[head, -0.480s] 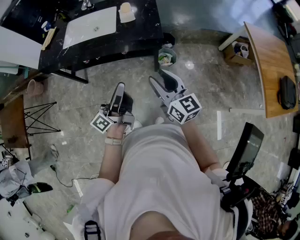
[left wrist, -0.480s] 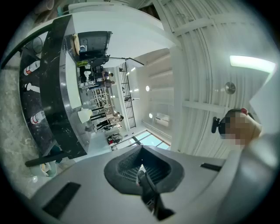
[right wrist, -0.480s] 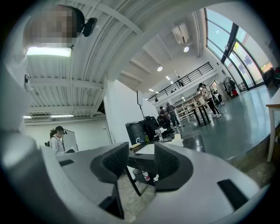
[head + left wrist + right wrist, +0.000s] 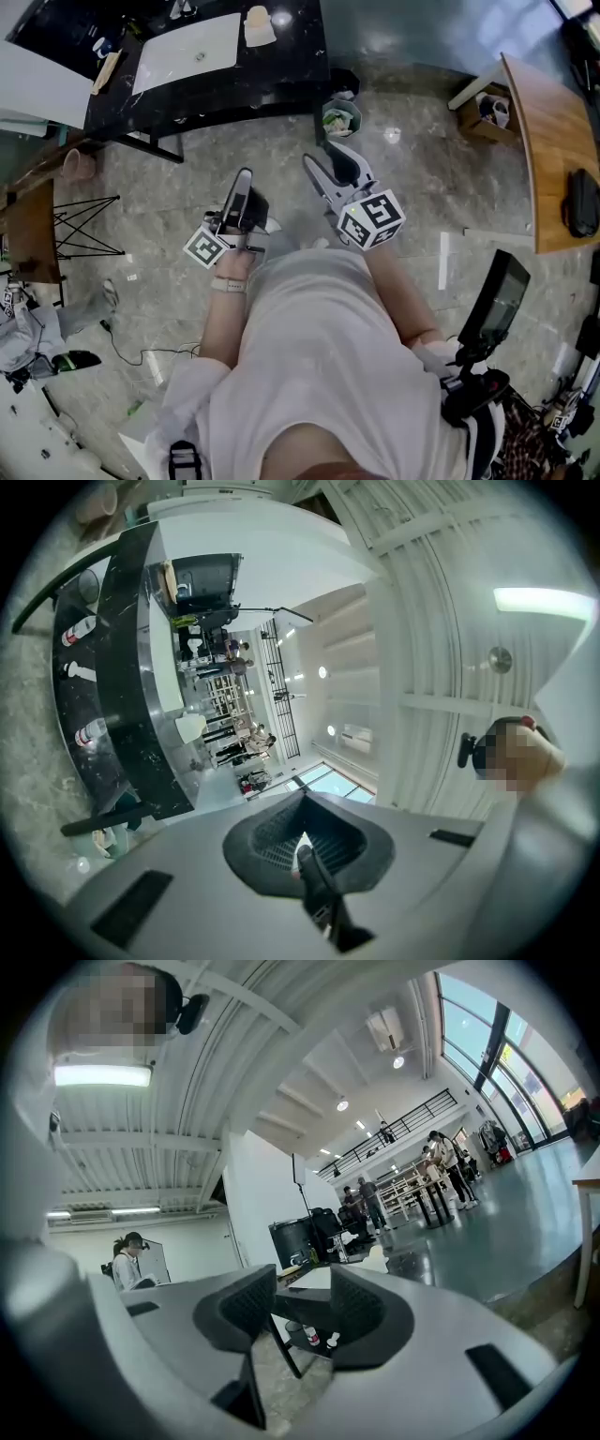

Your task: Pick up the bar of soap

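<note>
The cream bar of soap (image 4: 256, 25) lies on a white dish on the black counter (image 4: 291, 56), just right of the white sink (image 4: 183, 52). Both grippers hang over the stone floor, well short of the counter. My left gripper (image 4: 244, 175) points toward the counter with its jaws shut and nothing in them; in the left gripper view (image 4: 302, 841) the dark pads meet. My right gripper (image 4: 317, 152) stands open and holds nothing. In the right gripper view (image 4: 302, 1302) the counter's legs and the floor show through the gap.
A small waste bin (image 4: 339, 117) stands on the floor by the counter's right end, just ahead of the right gripper. A wooden table (image 4: 544, 141) is at the right and a metal rack (image 4: 80, 225) at the left. Bottles (image 4: 80, 630) sit on the shelf under the counter.
The counter and floor have slid slightly down and right in the head view. Both grippers keep the same pose and the same jaw openings.
</note>
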